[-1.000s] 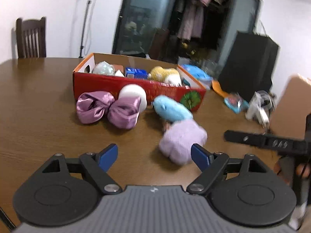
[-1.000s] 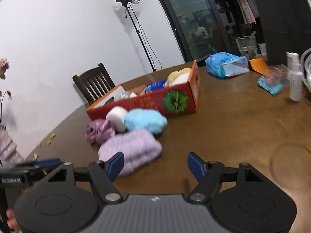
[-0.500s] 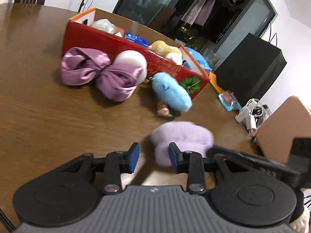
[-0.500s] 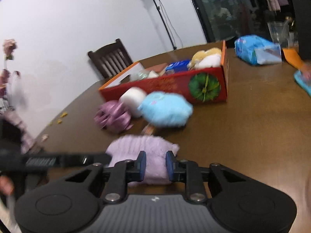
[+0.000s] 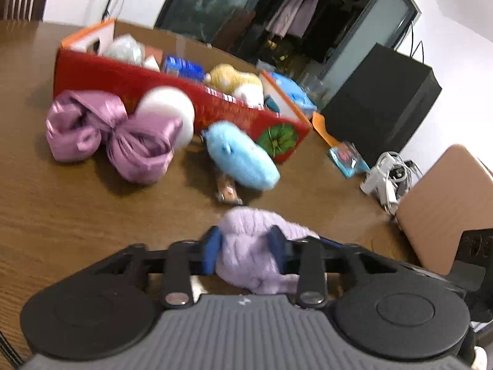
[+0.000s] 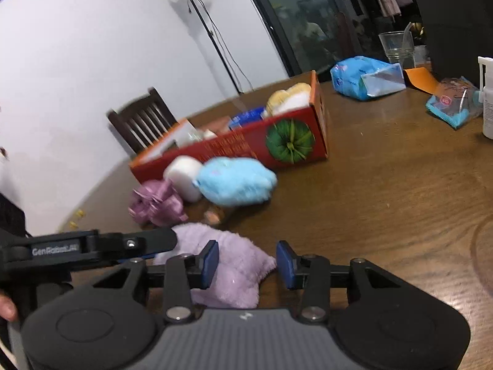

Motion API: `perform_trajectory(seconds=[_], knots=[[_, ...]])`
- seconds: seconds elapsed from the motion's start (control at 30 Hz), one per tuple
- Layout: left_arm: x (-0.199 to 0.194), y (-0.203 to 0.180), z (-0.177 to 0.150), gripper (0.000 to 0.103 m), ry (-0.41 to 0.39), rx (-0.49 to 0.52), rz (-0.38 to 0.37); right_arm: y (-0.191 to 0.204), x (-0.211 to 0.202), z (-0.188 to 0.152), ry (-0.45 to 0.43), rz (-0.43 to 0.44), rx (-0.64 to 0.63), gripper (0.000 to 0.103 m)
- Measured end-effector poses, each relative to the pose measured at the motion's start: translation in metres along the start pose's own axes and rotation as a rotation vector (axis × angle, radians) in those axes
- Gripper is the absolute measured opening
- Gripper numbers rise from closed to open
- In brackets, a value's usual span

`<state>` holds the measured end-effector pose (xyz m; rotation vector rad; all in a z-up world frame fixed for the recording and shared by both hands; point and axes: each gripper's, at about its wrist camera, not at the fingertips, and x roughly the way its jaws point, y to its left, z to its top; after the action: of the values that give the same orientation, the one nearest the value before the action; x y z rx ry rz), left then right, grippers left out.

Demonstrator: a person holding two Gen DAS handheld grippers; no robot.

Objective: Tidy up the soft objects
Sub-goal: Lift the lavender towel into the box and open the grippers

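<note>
Here the left gripper (image 5: 245,254) has its blue pads pressed into the fluffy lilac plush cloth (image 5: 252,256), while the right gripper (image 6: 248,265) has its pads apart around another corner of it (image 6: 228,273). The cloth lies on the brown wooden table (image 6: 385,191). Beyond it a fuzzy light-blue plush toy (image 5: 242,160) and a shiny purple satin bow (image 5: 107,132) lie beside the red cardboard box (image 5: 172,98)

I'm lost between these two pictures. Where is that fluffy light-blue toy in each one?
Left wrist view: the light-blue plush toy lies mid-frame, by the near right corner of the red box.
Right wrist view: the toy lies left of centre, against the box's long side.
Shared landmark: the green round emblem on the box, beside the toy.
</note>
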<state>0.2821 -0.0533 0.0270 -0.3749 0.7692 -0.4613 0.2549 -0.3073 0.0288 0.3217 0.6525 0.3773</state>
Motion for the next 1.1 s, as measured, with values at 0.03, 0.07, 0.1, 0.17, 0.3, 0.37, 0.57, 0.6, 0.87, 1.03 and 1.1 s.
perform_trajectory(seconds=[0.03,0.07,0.1,0.17,0.3,0.37,0.57,0.6,0.87,1.03,1.1], knots=[[0.000,0.002,-0.003,0.031,-0.007,-0.007,-0.003,0.001,0.000,-0.004,-0.004,0.002,-0.001,0.029],[0.000,0.004,-0.007,0.030,-0.010,-0.008,-0.008,0.000,0.000,-0.007,-0.002,0.006,0.011,0.027],[0.000,0.006,-0.009,0.028,-0.015,-0.007,-0.016,-0.002,0.000,-0.010,-0.009,0.011,0.027,0.025],[0.000,0.009,-0.011,0.027,-0.021,-0.010,-0.031,-0.004,-0.001,-0.013,-0.013,0.019,0.039,0.022],[-0.007,0.005,0.000,0.023,-0.032,0.007,-0.077,0.002,-0.002,-0.006,-0.008,0.024,0.006,0.017],[-0.014,-0.004,0.022,0.023,-0.083,0.037,-0.119,0.006,-0.008,0.009,-0.032,0.038,-0.009,0.016],[0.005,-0.024,0.115,0.023,-0.194,0.146,-0.124,0.022,-0.002,0.103,-0.162,0.051,-0.178,0.016],[0.021,-0.023,0.131,0.023,-0.182,0.137,-0.111,0.022,0.008,0.118,-0.165,0.035,-0.189,0.016],[0.127,0.002,0.160,0.024,0.020,0.069,-0.024,0.002,0.115,0.168,0.034,-0.174,-0.259,0.021],[0.138,0.003,0.153,0.032,0.025,0.098,0.002,0.000,0.118,0.160,0.004,-0.243,-0.297,0.034],[0.134,0.005,0.156,0.045,0.028,0.088,-0.011,0.003,0.111,0.162,-0.015,-0.253,-0.310,0.037]])
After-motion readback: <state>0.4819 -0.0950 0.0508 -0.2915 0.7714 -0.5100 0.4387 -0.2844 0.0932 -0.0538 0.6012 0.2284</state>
